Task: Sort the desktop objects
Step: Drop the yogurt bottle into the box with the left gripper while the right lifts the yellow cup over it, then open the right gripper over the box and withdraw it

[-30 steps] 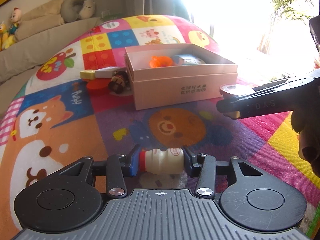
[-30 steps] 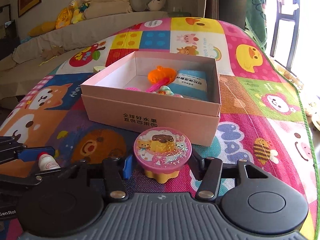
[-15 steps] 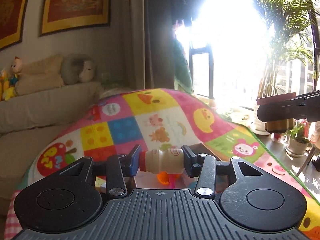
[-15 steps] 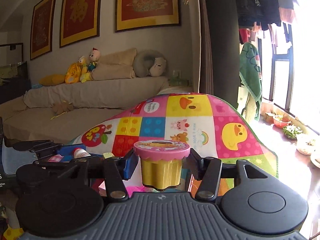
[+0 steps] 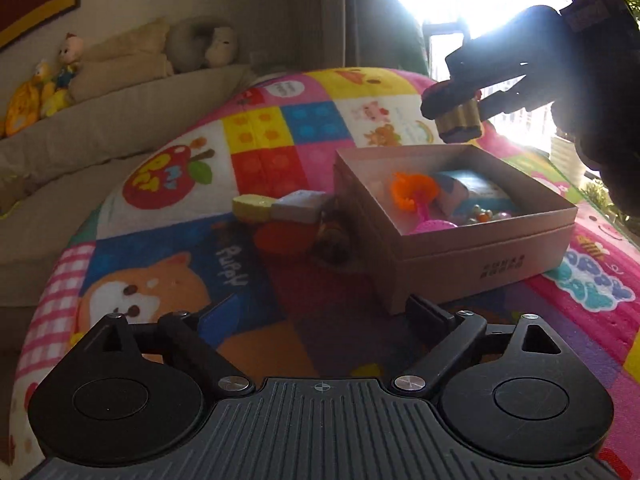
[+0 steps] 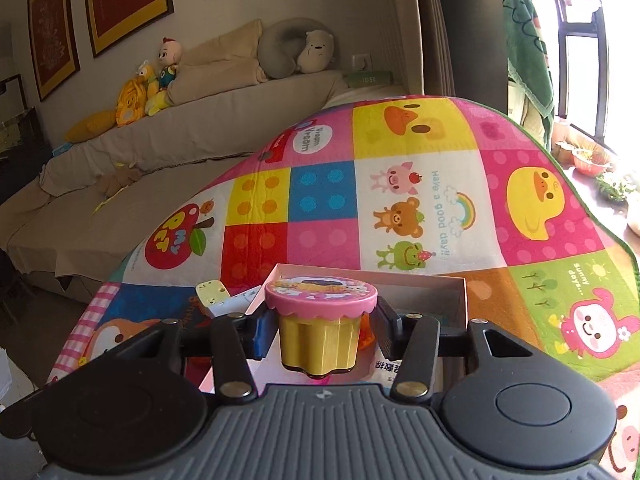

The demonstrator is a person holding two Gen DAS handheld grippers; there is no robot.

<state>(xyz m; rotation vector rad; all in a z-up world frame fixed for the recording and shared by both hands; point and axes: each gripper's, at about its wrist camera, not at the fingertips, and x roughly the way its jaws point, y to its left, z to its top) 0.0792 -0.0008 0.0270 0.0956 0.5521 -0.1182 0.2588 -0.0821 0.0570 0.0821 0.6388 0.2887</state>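
The left claw (image 5: 320, 314) has a grey ribbed housing with a small crosshair mark at its front edge, flanked by two black round discs. Black linkage arms with silver screws run to black fingers (image 5: 426, 314); the other finger carries a blue pad. The right claw (image 6: 322, 330) is built alike: grey ribbed body, black discs, brass-toned screws, blue pad on one finger (image 6: 262, 334).

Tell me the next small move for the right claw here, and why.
Probably lower it a little and open. The right claw is shut on the pink-lidded pudding cup, held above the open pink box, which already holds an orange toy and other items. The left claw is open and holds nothing.
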